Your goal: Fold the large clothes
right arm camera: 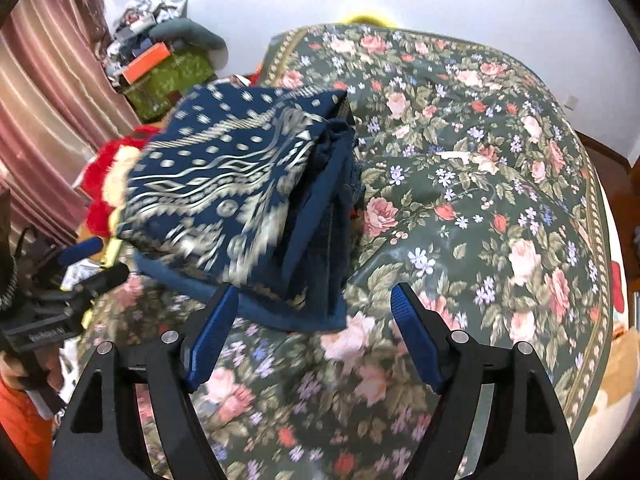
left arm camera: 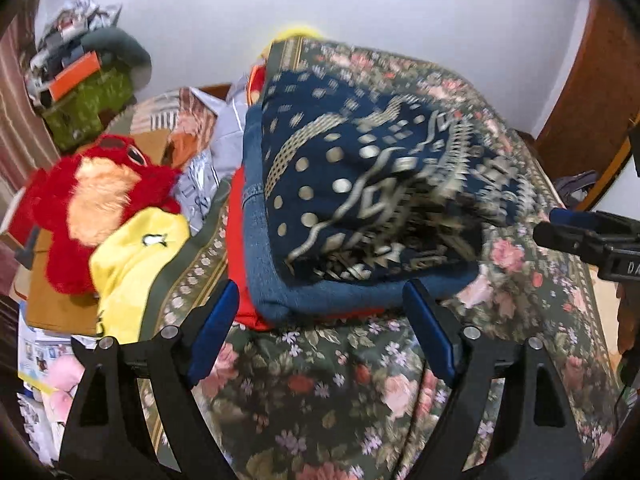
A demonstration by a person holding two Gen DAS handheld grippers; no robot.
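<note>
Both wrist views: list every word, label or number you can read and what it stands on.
"DA", cut off by the frame edge: on the right gripper body, left wrist view.
White print on the left gripper body, right wrist view: too blurred to read.
Printed papers at lower left: too small to read.
Nothing else legible.

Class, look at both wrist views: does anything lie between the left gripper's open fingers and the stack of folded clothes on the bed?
Nothing visible does. Only bare floral bedspread separates the left gripper from the folded stack.
</note>
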